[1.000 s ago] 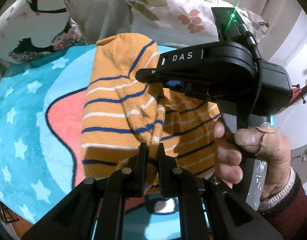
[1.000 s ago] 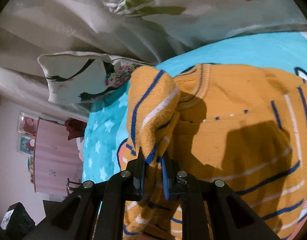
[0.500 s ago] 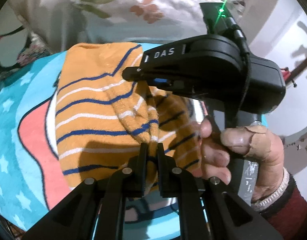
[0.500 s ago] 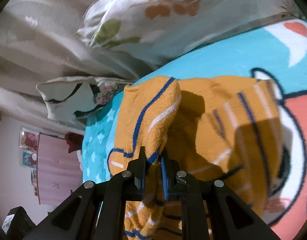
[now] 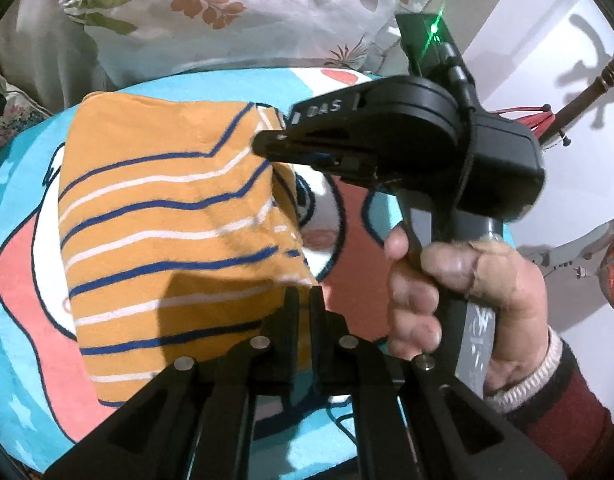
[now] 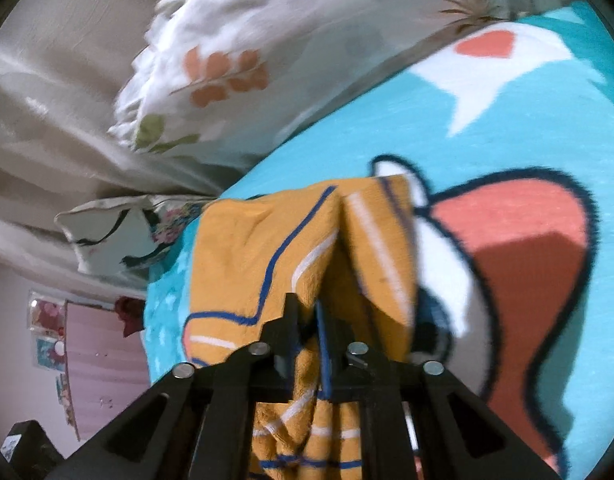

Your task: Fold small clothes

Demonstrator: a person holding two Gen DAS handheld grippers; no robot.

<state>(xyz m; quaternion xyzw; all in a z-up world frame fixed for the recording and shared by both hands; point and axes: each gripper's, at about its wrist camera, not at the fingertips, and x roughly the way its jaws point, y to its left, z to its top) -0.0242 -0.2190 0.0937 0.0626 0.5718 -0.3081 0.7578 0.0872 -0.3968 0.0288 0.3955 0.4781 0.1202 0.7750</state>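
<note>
My light is warm indoor light and hard: ahead of the left tool a sharp dark shadow lies on the striped shirt (image 5: pixel 167 216), and branch-like shadows mark the white wall (image 5: pixel 579 92) to its right. A green lamp on the right tool (image 5: pixel 283 145) flares into a small streak. The right wrist view is dimmer and smeared by motion; the pillow (image 6: pixel 243 52) and blanket (image 6: pixel 507 128) ahead of that tool are soft. Both views bulge, with black corners.
</note>
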